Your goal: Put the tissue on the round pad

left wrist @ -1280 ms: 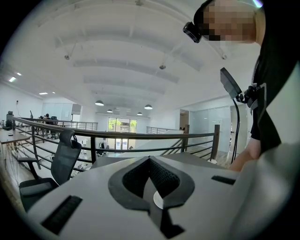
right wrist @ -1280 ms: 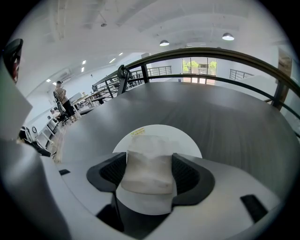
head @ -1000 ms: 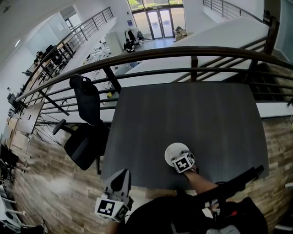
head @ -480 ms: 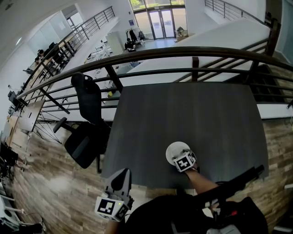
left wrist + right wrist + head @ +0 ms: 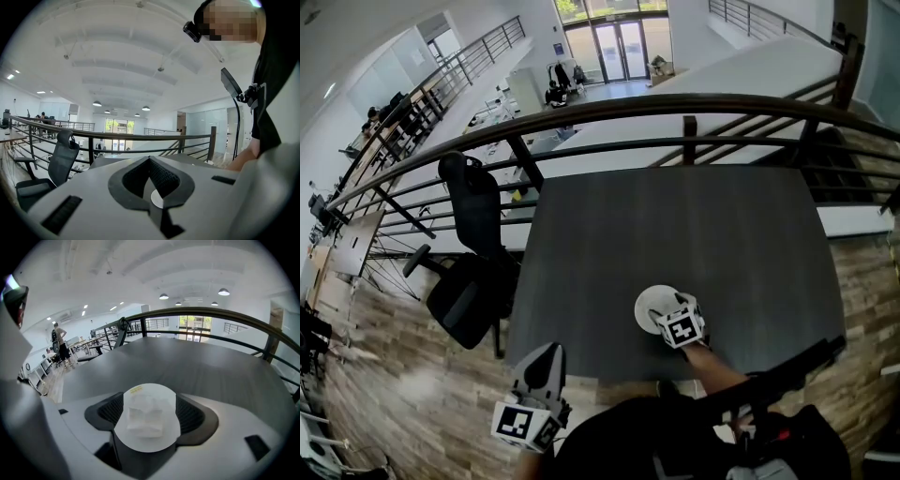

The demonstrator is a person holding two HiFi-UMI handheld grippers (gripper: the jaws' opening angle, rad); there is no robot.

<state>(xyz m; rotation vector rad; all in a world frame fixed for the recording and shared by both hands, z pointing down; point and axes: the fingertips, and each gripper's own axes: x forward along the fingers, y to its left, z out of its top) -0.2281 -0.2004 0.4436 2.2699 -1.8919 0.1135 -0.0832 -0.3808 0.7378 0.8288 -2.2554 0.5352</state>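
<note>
Table [image 5: 675, 225]: dark, set against a railing [image 5: 675, 108], with an office chair [image 5: 473, 272] off its left side. Pad [image 5: 649, 302]: round, white, flat on the table near its front edge. Tissue [image 5: 144, 414]: white, crumpled, lying on the middle of the pad [image 5: 164, 397]. Right gripper [image 5: 664, 309]: low over the pad; its jaws [image 5: 150, 411] stand wide on either side of the tissue and are opening, with the dark pads clear of the tissue. Left gripper [image 5: 546, 361]: off the table, in front of its near left corner and well apart from the pad; its jaws [image 5: 150, 161] meet at the tips with nothing between them.
</note>
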